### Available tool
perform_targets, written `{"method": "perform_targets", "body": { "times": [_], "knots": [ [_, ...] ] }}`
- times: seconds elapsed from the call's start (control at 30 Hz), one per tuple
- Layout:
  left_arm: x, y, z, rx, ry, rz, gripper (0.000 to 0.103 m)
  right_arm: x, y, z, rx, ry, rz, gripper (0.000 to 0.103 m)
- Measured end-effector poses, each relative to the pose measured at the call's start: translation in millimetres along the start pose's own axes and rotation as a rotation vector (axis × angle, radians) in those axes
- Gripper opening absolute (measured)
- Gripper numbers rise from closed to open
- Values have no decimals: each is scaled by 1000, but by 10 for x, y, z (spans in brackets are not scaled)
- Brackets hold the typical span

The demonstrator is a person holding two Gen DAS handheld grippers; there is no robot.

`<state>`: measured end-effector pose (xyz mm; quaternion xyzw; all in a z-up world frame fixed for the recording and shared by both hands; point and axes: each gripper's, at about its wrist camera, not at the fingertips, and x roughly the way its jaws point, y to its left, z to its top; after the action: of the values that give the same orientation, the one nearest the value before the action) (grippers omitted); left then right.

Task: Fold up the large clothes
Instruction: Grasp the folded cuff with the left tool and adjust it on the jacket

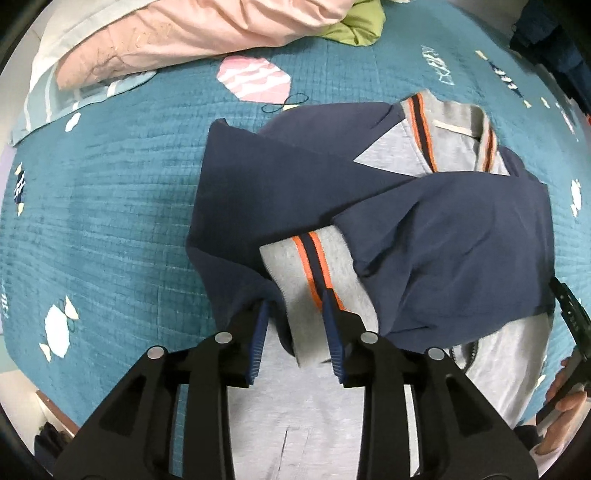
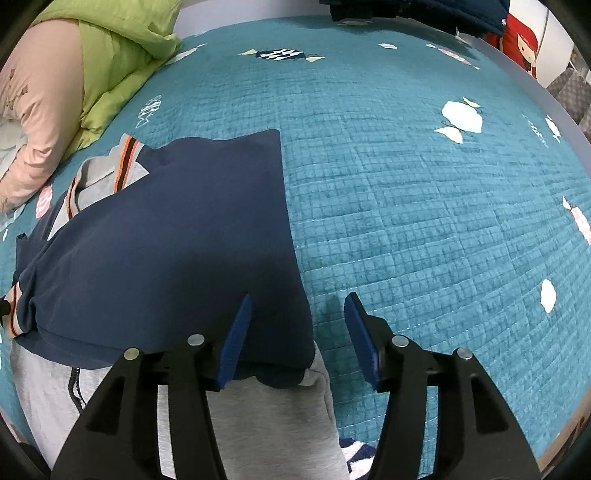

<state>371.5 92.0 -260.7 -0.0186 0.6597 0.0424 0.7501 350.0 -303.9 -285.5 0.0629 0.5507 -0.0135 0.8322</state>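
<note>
Grey striped cuff is lying between the released left gripper pads, its sleeve running toward the jacket collar.

The jacket runs off the 6 o'clock edge in both wrist views, its grey hem hidden behind the black gripper frames. At 4 o'clock in the left view a hand is cropped by the rim. The pink bedding is cut at 12 o'clock. A red object, possibly a toy, is too small to identify.
</note>
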Motion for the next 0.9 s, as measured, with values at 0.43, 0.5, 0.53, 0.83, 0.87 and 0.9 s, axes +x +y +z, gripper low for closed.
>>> {"method": "perform_targets", "body": {
  "times": [0.43,0.5,0.53,0.83,0.87,0.9],
  "knots": [
    [-386,-198,-188,99,8,34,15,27,134,-29,-62,15,14,51],
    [-445,-205,-186,103,-1,15,17,30,124,-27,-57,18,18,51],
    [-458,-200,-173,98,-5,17,17,30,117,-31,-53,19,18,51],
    [-12,-8,161,14,90,-21,26,62,120,-37,-62,34,16,52],
    [98,25,151,-1,108,-28,26,66,117,-36,-62,35,16,52],
    [167,50,145,-8,114,-29,26,72,119,-31,-65,36,15,53]
  ]
}}
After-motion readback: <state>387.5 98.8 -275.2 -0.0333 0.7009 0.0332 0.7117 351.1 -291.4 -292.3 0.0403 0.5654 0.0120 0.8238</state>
